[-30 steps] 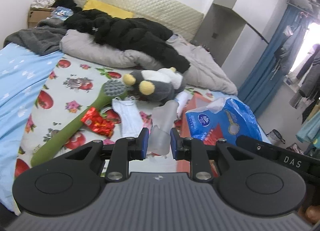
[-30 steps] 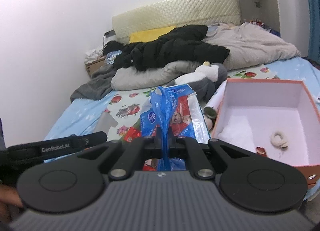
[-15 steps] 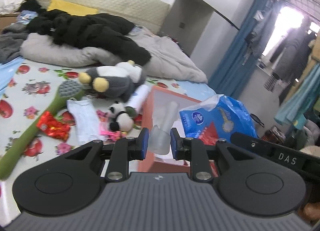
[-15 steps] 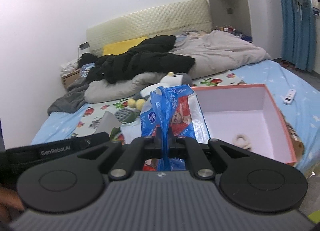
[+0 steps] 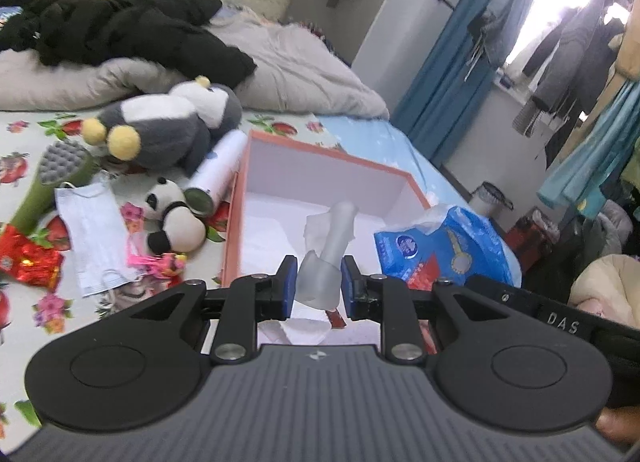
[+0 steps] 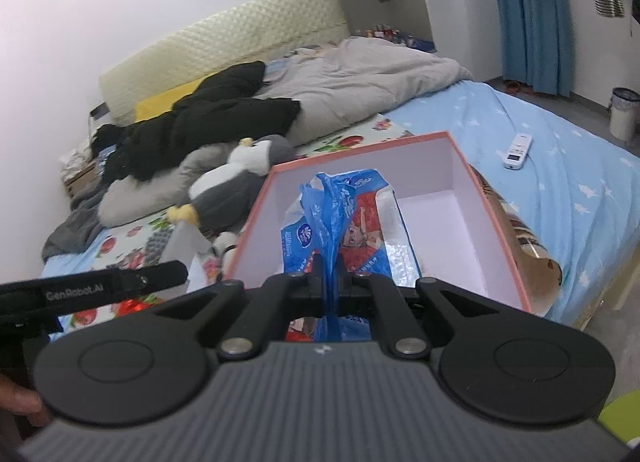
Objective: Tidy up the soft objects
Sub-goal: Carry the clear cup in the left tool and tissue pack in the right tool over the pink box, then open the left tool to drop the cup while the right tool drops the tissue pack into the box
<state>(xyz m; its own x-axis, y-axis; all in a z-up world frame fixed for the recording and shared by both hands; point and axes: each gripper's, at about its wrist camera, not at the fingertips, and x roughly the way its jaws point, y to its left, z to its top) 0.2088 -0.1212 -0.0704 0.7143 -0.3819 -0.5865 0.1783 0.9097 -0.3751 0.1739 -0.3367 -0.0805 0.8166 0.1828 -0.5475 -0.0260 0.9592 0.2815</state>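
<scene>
Hovering over the near end of the pink-rimmed box [image 5: 304,197], the left gripper [image 5: 316,288] is clamped on a translucent soft tube-like piece [image 5: 326,258], its far tip wrapped in something white that I cannot identify. Left of the box on the fruit-print sheet lie a small panda plush [image 5: 170,217], a face mask [image 5: 90,229], a green long-handled brush [image 5: 48,177], a red foil wrapper [image 5: 28,262] and, farther off, a grey penguin plush [image 5: 168,125]. At the right the blue tissue pack [image 5: 448,250] hangs beside the box rim. A second ago this view looked across the bed with the box barely in sight; now the box fills the middle, so the left gripper has swung right and over it.

From the right wrist, the right gripper [image 6: 330,282] is pinched shut on the twisted blue plastic handle of the tissue pack [image 6: 344,229], which hangs over the left half of the box [image 6: 480,229]. A remote [image 6: 518,149] lies on the blue sheet to the far right. Earlier the pack hung left of the box; it has since been carried over the opening.

The risk, as I judge it: both loads head for the same box, so the grippers may collide above it. The pack hangs from thin film that could tear or slip, and dropped near the wall it could catch on the rim and tip out.
</scene>
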